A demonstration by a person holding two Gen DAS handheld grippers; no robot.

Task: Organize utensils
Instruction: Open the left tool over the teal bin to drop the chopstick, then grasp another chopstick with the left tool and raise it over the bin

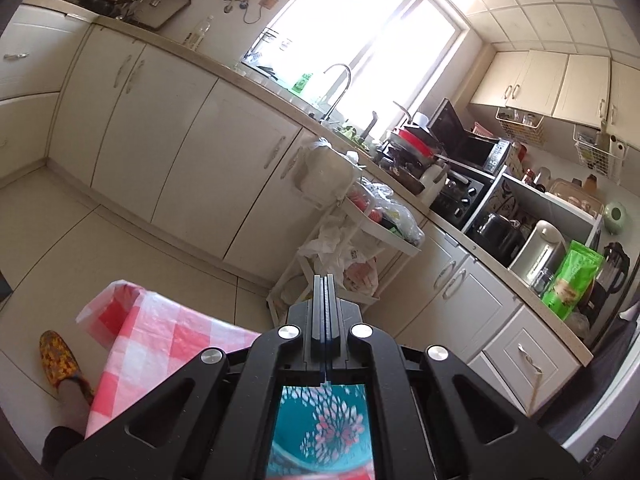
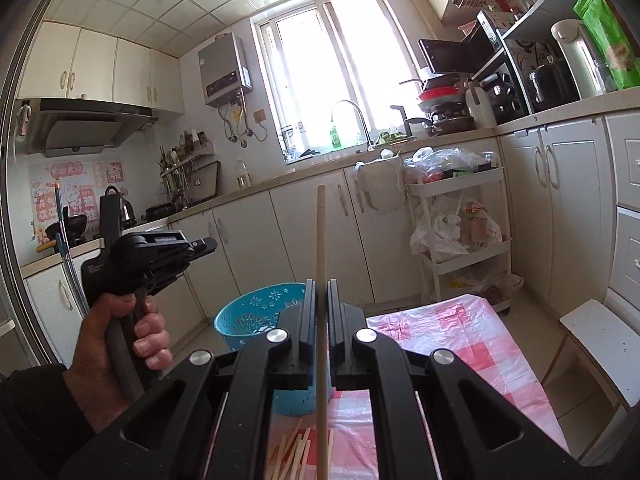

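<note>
Checkered tablecloth [image 2: 460, 336] bears a blue colander [image 2: 256, 316]; right jaws pinch a chopstick [image 2: 321, 280], left jaws pressed together.

Black right gripper [image 2: 319, 292] and black left gripper [image 2: 208, 245] noted, pale wooden chopstick [image 2: 321, 280] recorded, turquoise colander [image 2: 256, 316] with flower-shaped perforations observed, red-and-white checked tablecloth [image 2: 460, 344] logged, cream cabinets [image 2: 248, 248] seen beyond, yellow-orange patterned slipper [image 1: 60, 360] noted.
</note>
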